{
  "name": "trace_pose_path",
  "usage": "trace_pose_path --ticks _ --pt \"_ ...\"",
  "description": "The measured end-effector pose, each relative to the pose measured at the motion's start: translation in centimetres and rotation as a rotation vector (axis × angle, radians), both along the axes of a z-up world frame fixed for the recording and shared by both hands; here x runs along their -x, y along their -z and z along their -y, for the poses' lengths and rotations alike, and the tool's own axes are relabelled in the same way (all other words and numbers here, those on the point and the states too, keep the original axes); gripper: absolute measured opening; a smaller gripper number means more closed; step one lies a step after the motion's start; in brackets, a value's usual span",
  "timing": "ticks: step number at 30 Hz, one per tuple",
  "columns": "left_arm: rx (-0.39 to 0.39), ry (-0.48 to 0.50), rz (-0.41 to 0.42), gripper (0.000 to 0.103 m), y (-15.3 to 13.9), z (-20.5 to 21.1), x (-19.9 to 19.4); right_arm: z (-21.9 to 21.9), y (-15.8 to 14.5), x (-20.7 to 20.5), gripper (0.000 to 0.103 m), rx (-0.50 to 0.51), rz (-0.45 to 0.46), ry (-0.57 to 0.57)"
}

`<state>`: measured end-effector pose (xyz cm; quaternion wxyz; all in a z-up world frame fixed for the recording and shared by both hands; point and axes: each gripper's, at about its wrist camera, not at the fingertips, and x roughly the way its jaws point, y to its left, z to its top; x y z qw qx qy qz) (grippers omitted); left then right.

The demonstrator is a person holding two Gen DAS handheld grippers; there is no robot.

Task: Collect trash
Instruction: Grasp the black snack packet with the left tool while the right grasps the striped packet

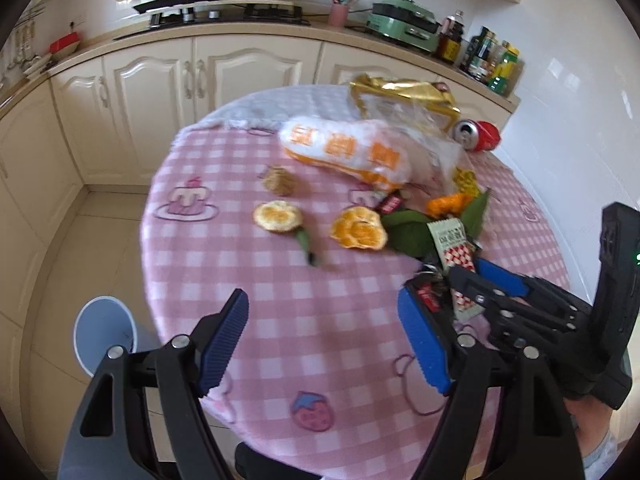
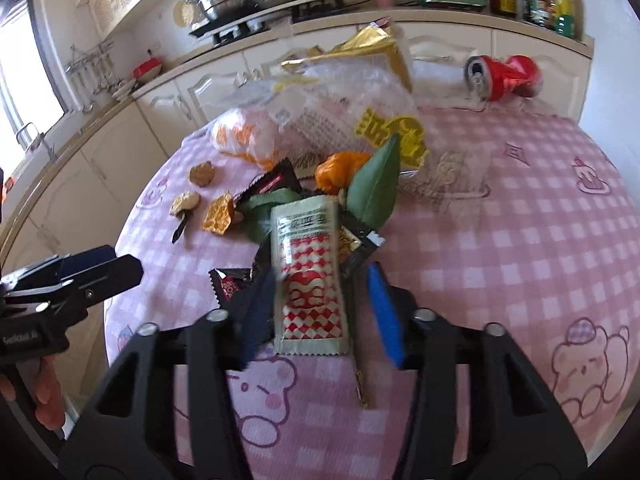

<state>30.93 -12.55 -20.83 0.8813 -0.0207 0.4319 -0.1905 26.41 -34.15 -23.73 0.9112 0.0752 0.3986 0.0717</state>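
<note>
Trash lies piled on a round table with a pink checked cloth. A pale sachet with red-white checks stands between the jaws of my right gripper; a gap shows beside the right pad, so the jaws read as open around it. In the left wrist view this gripper sits at the pile's near edge. My left gripper hangs open above bare cloth with nothing between its fingers. Orange peels, green leaves, a dark wrapper and a crushed red can lie around.
A white and orange bag and a gold bag lie at the far side. A blue-grey bin stands on the floor by the table's near left edge. Cream kitchen cabinets run behind the table.
</note>
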Motion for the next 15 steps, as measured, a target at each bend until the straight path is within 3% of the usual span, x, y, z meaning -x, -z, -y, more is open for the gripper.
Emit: trace_pose_path --ticks 5,9,15 --pt "0.013 0.087 0.004 0.075 -0.1 2.9 0.1 1.5 -0.4 0.9 0.012 -0.014 0.022 0.015" --pt "-0.006 0.146 0.016 0.075 0.2 5.9 -0.4 3.3 -0.5 1.7 0.010 -0.022 0.025 0.033" --pt "-0.117 0.213 0.011 0.073 1.4 9.6 -1.4 4.1 -0.5 2.5 0.009 -0.034 0.037 0.048"
